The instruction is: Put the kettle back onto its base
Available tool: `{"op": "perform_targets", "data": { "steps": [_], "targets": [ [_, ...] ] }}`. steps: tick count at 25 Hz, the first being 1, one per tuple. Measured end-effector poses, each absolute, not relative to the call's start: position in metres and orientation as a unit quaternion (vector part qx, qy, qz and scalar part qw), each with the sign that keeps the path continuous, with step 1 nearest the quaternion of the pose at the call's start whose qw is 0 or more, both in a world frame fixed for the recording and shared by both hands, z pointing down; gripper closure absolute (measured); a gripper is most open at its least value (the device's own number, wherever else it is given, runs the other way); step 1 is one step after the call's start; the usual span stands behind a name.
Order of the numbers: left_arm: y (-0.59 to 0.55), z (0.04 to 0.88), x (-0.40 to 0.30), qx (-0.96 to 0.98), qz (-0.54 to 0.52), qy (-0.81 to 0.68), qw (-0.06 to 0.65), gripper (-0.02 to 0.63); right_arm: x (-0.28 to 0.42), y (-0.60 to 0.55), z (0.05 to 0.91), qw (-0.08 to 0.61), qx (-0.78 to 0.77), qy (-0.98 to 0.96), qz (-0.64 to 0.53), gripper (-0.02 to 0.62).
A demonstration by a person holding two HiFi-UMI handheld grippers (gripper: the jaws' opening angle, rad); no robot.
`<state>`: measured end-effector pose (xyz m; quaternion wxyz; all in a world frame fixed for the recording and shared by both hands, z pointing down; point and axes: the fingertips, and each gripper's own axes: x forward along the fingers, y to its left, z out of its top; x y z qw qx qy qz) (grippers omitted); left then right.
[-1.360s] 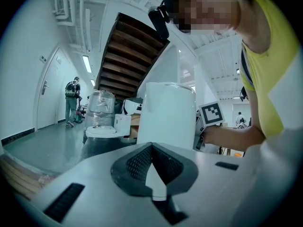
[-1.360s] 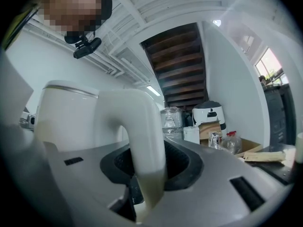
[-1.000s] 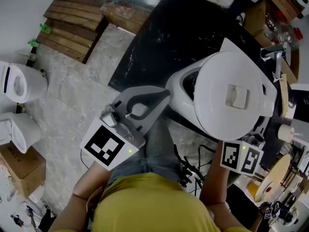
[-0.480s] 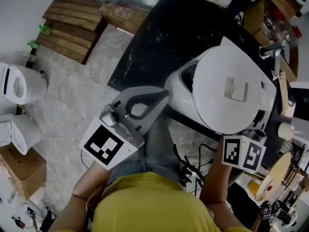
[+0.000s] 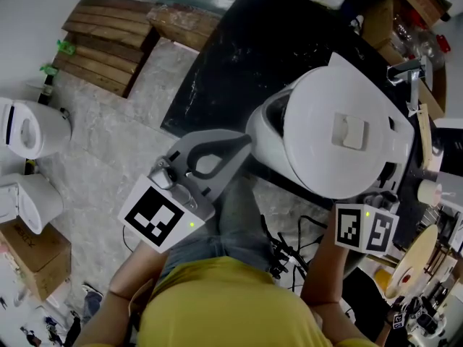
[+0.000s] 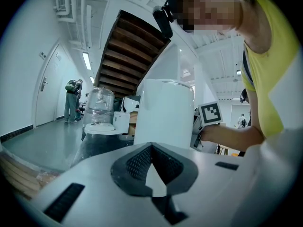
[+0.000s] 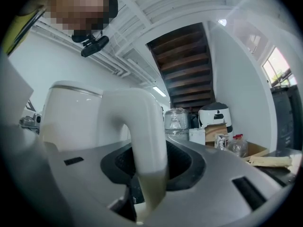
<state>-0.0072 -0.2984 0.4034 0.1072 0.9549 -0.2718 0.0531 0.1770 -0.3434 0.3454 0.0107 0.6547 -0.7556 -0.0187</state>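
A white kettle (image 5: 347, 136) with its lid closed hangs over the near edge of the black table (image 5: 246, 56). Its curved handle (image 7: 142, 131) runs between the jaws of my right gripper (image 7: 147, 174), which is shut on it. In the head view only that gripper's marker cube (image 5: 365, 230) shows, below the kettle. My left gripper (image 5: 244, 143) is shut on nothing, its tips just left of the kettle's side. In the left gripper view the kettle (image 6: 165, 117) stands right beyond the closed tips (image 6: 151, 146). I see no kettle base; the kettle hides what lies under it.
Wooden pallets (image 5: 116, 38) lie on the floor at the upper left, white appliances (image 5: 29, 125) and a cardboard box (image 5: 32, 248) at the left. A metal tap (image 5: 409, 74), bottles (image 5: 427, 38) and a wooden disc (image 5: 405, 266) crowd the right side. A plastic-wrapped appliance (image 6: 100, 110) stands on the table.
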Motion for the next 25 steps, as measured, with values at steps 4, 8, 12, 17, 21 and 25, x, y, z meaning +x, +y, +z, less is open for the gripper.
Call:
{"op": "perform_targets", "data": {
  "steps": [4, 8, 12, 17, 21, 25],
  "targets": [
    [-0.298, 0.404, -0.007, 0.955, 0.053, -0.271, 0.106, 0.598, 0.179, -0.342, 0.347, 0.013, 0.658, -0.753, -0.014, 0.462],
    [-0.298, 0.404, -0.008, 0.955, 0.053, -0.272, 0.107, 0.598, 0.183, -0.34, 0.355, 0.028, 0.668, -0.744, -0.005, 0.419],
    [-0.297, 0.404, -0.008, 0.955, 0.051, -0.27, 0.108, 0.598, 0.184, -0.336, 0.362, 0.036, 0.672, -0.739, 0.0, 0.408],
    [-0.297, 0.401, -0.007, 0.956, 0.05, -0.269, 0.108, 0.598, 0.183, -0.331, 0.36, 0.04, 0.68, -0.732, 0.0, 0.393],
    [-0.296, 0.4, -0.006, 0.956, 0.049, -0.268, 0.108, 0.598, 0.185, -0.326, 0.36, 0.039, 0.688, -0.725, 0.004, 0.39],
    [-0.296, 0.399, -0.008, 0.955, 0.045, -0.272, 0.108, 0.598, 0.187, -0.319, 0.361, 0.035, 0.694, -0.719, 0.008, 0.39]
  ]
}}
